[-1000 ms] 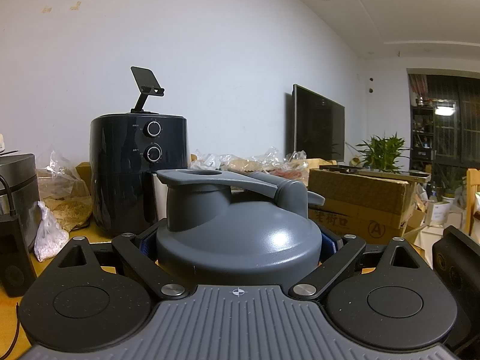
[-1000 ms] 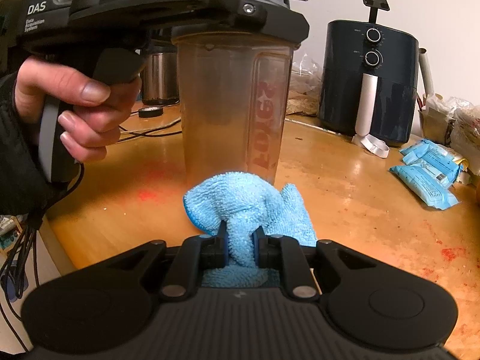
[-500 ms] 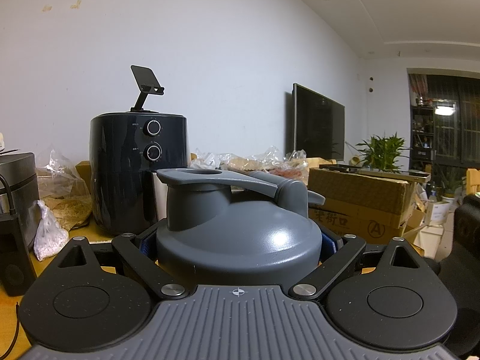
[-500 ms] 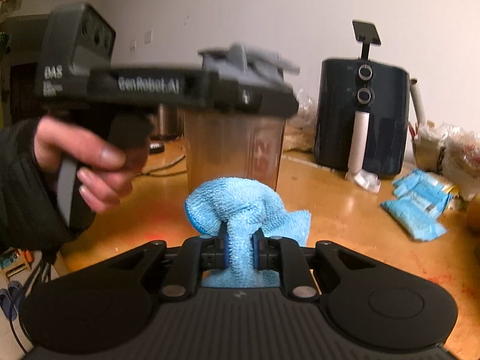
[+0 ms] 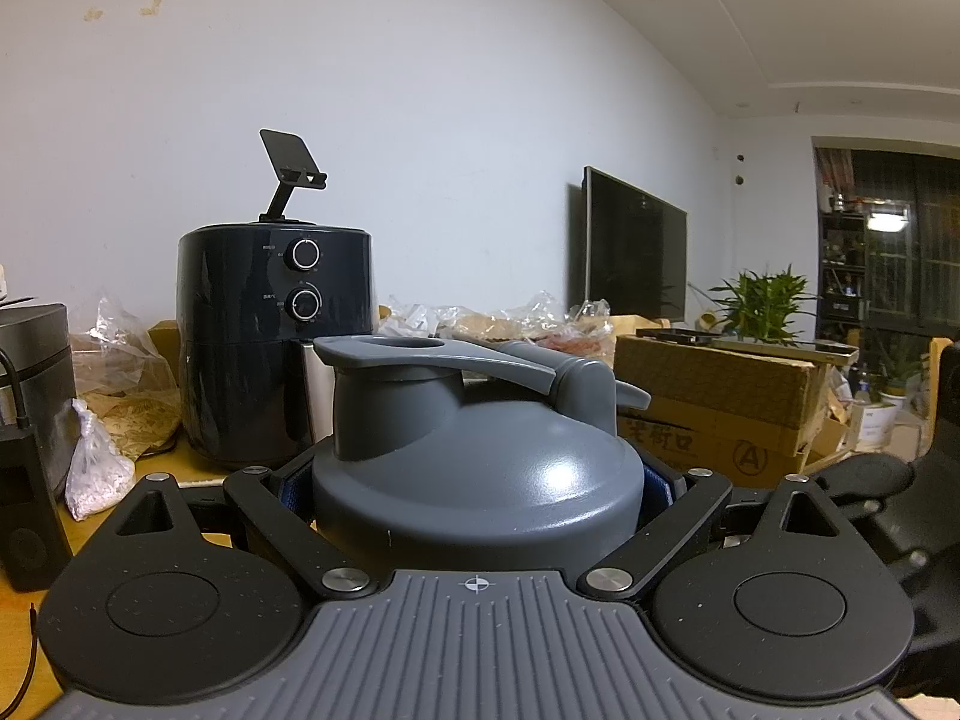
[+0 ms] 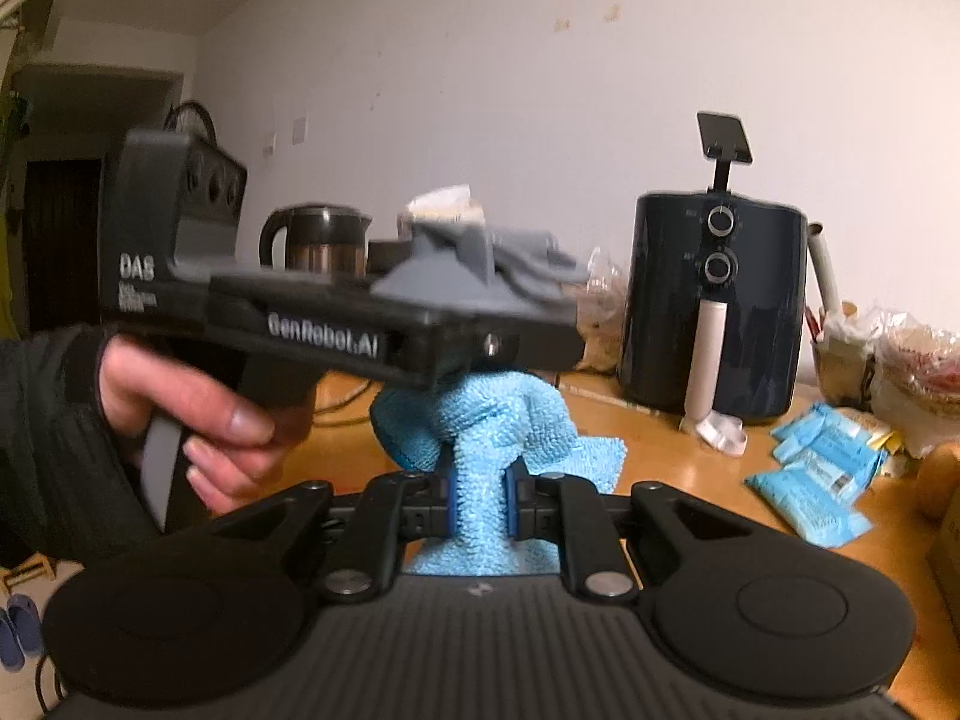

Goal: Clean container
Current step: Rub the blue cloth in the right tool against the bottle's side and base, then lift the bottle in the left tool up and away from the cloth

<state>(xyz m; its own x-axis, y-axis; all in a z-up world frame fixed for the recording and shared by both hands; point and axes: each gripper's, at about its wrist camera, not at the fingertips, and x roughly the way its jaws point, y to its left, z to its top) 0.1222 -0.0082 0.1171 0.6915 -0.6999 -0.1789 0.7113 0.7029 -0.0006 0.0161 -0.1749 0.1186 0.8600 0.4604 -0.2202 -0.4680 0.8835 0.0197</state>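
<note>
Left gripper (image 5: 477,498) clamps the grey-lidded container (image 5: 474,480) just in front of the black air fryer (image 5: 276,354); right gripper (image 6: 477,507) — pinching a blue cloth (image 6: 480,450) — hovers beside the container.

A glossy orange-brown wooden table (image 6: 690,480) carries the clutter. At two o'clock in the right wrist view a dark air fryer (image 6: 714,306) stands on it, blue snack packets (image 6: 816,468) lie at three o'clock, and a steel kettle (image 6: 318,240) stands at eleven o'clock.

Air fryer (image 5: 273,348) stands behind the lid (image 5: 474,456).
</note>
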